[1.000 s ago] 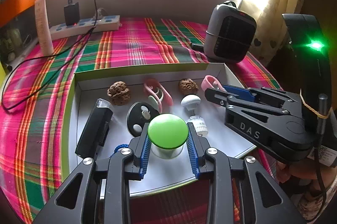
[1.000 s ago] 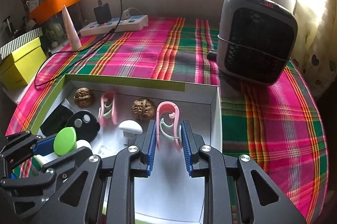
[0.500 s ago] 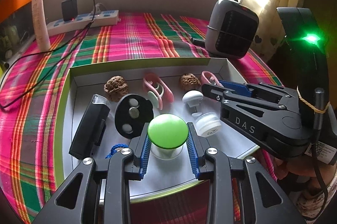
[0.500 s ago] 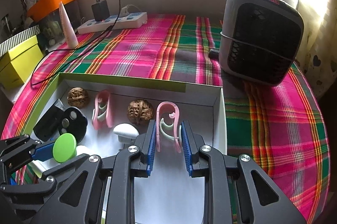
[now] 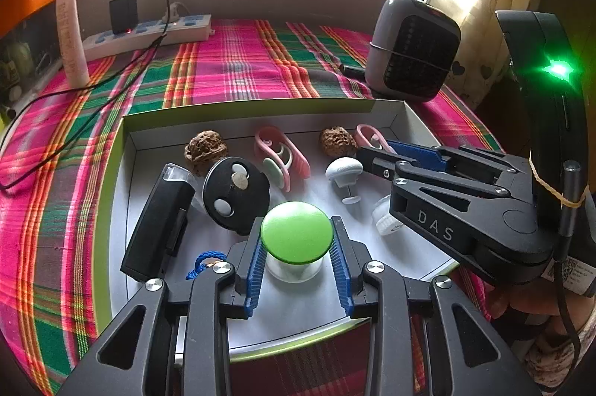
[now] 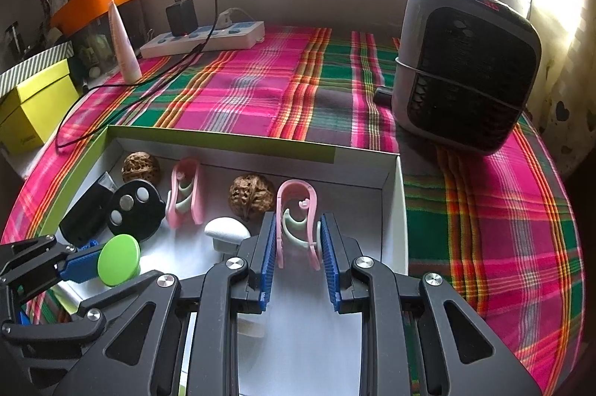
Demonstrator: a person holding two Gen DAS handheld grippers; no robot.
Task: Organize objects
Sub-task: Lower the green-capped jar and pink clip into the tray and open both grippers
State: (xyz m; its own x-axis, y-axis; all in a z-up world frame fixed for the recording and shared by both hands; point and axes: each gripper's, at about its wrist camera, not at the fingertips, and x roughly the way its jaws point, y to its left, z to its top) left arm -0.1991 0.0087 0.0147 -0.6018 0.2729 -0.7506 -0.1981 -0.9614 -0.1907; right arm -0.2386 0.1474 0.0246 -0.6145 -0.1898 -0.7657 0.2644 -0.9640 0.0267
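Observation:
My left gripper (image 5: 297, 239) is shut on a green-capped white knob (image 5: 296, 233), held over the front of the white box (image 5: 123, 150); it also shows in the right wrist view (image 6: 118, 259). My right gripper (image 6: 297, 239) is shut on a pink clip (image 6: 297, 209) near the box's right wall. In the box lie two walnuts (image 5: 205, 151) (image 5: 337, 141), a second pink clip (image 5: 282, 158), a black round remote (image 5: 236, 193), a black rectangular device (image 5: 158, 228) and a white knob (image 5: 344, 171).
A grey heater (image 6: 465, 75) stands on the plaid cloth right of the box. A power strip (image 5: 149, 32) with charger and cable lies at the back left, next to a white tube (image 5: 70, 38). A yellow box (image 6: 33, 105) sits at the far left.
Both grippers have risen and drawn back a little with their objects; the box contents look farther off. A white ridged cap has shifted right, under the right gripper.

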